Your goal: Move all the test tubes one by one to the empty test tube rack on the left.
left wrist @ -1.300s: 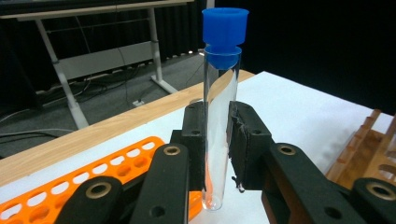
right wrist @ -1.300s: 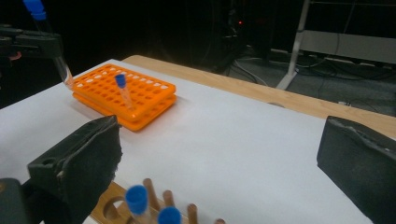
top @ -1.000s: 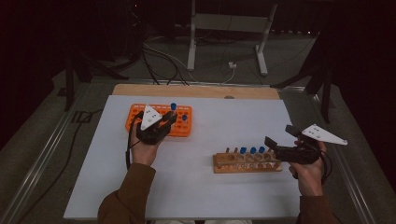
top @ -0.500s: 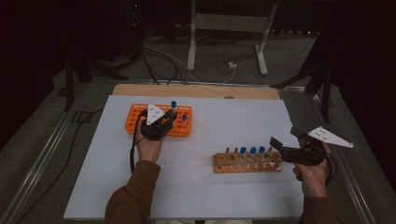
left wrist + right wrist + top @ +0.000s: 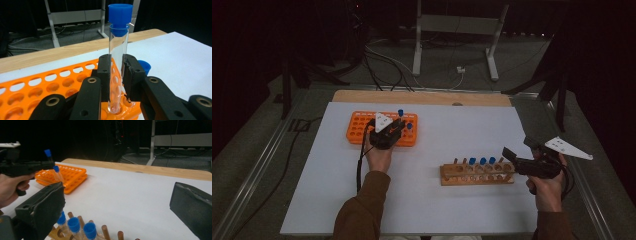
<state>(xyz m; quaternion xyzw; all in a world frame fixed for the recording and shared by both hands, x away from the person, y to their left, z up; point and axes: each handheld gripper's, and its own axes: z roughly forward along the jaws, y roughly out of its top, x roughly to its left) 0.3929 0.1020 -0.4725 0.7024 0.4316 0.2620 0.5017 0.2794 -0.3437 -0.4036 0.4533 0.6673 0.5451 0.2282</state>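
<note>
A clear test tube with a blue cap (image 5: 117,47) stands upright with its foot in a hole of the orange rack (image 5: 57,82). My left gripper (image 5: 116,72) is shut on its glass. From the high view the same tube (image 5: 400,113) rises over the left gripper (image 5: 397,126) at the orange rack (image 5: 362,126). A second blue-capped tube (image 5: 409,126) sits in the rack just to the right. My right gripper (image 5: 511,156) is open, jaws wide apart, at the right end of the wooden rack (image 5: 477,175). In the right gripper view the open right gripper (image 5: 117,205) hovers above that rack's blue-capped tubes (image 5: 75,223).
The white mat (image 5: 437,210) covers most of the table, with a bare wooden strip (image 5: 422,97) along the far edge. Metal rails run along both sides. Cables and a stand's legs (image 5: 452,45) lie on the floor beyond the table.
My left gripper has shifted slightly right along the orange rack with the tube in it. The right gripper has drifted a little to the right and stays open.
</note>
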